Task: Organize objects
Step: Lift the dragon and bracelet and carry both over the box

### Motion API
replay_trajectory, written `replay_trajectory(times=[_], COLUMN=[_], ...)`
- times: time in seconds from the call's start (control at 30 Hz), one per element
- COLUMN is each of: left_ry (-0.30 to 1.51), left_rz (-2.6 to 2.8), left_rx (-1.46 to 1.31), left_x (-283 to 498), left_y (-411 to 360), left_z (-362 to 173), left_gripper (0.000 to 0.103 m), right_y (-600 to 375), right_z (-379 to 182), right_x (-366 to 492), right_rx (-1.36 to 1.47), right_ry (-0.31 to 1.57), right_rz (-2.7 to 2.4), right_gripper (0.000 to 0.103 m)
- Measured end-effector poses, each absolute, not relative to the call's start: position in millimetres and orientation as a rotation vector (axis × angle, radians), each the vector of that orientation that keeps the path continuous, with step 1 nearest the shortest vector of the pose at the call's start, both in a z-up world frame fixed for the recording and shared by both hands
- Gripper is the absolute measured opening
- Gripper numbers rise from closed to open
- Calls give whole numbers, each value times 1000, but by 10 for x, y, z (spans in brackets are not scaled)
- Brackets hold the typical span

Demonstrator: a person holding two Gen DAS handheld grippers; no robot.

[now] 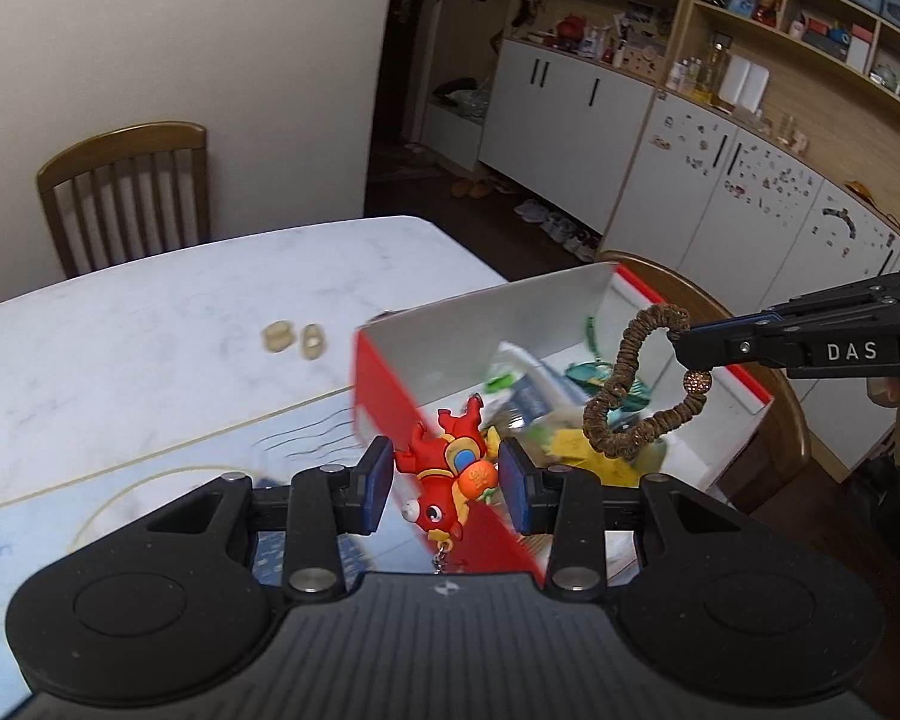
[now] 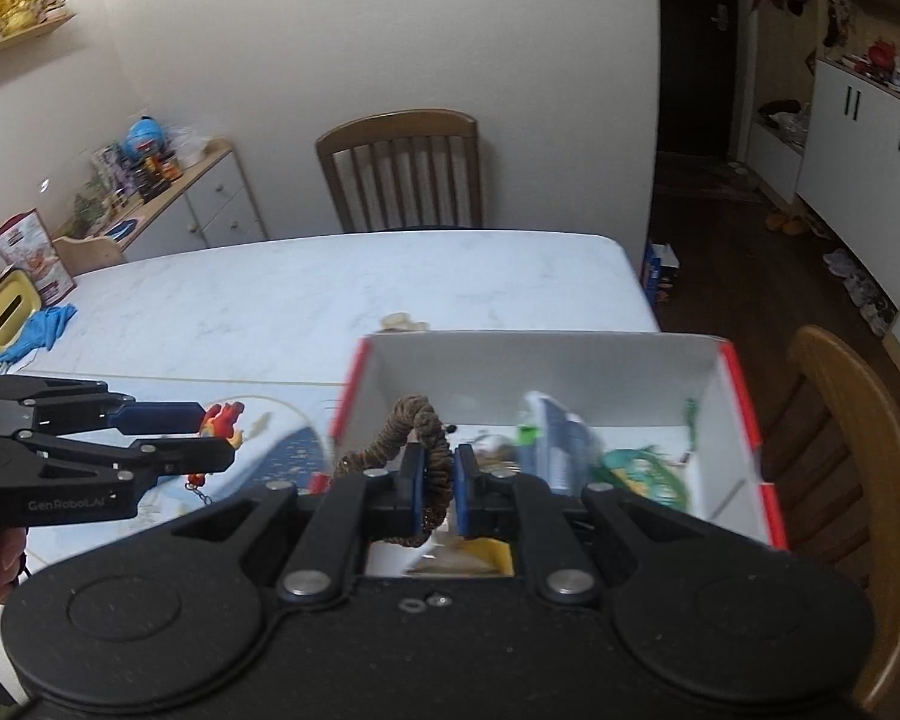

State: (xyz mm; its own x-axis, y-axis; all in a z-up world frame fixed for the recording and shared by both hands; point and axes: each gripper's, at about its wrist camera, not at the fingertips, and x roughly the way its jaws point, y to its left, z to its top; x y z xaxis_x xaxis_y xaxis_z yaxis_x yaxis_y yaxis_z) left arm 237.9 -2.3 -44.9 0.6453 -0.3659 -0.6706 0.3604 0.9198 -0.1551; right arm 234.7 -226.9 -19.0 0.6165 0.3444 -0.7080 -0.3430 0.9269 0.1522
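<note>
Nearest in the left wrist view, the left gripper (image 1: 445, 483) is clamped on a red cartoon keychain figure (image 1: 444, 474), its blue pads pressing the figure's two flanks. The figure hangs head down with its short chain (image 1: 443, 558) dangling free, so the hold is a carrying grip across the body.

In the right wrist view, the right gripper (image 2: 439, 495) is closed tight on a brown fabric hair tie (image 2: 417, 450). Only a short stretch of the band is pinched; the rest loops loose. The left wrist view shows the loop and its beaded ball (image 1: 697, 383) suspended above the box interior.

Just beyond both grippers stands an open red box with white inner walls (image 1: 492, 324) at the tabletop (image 1: 150, 324) edge, already holding mixed small items, blurred beyond naming. Judged from this, both pieces are held over or beside the box for deposit, not yet released.

Farther back, two small tan objects (image 1: 294, 339) lie on the tabletop, apart from the box, apparently uncollected. A wooden chair (image 2: 402, 168) stands behind.
</note>
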Motion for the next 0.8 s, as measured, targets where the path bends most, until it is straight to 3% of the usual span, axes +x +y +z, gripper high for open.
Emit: replay_trajectory(times=[0.8], left_ry=[857], left_rz=[-447], left_rx=[79], left_x=[2992], left_y=[-1181], left_z=[-678], left_gripper=[34], right_y=[-3122], right_z=[-702], right_x=[2744], right_rx=[9], right_ry=[904], right_rz=[362], right_gripper=[9])
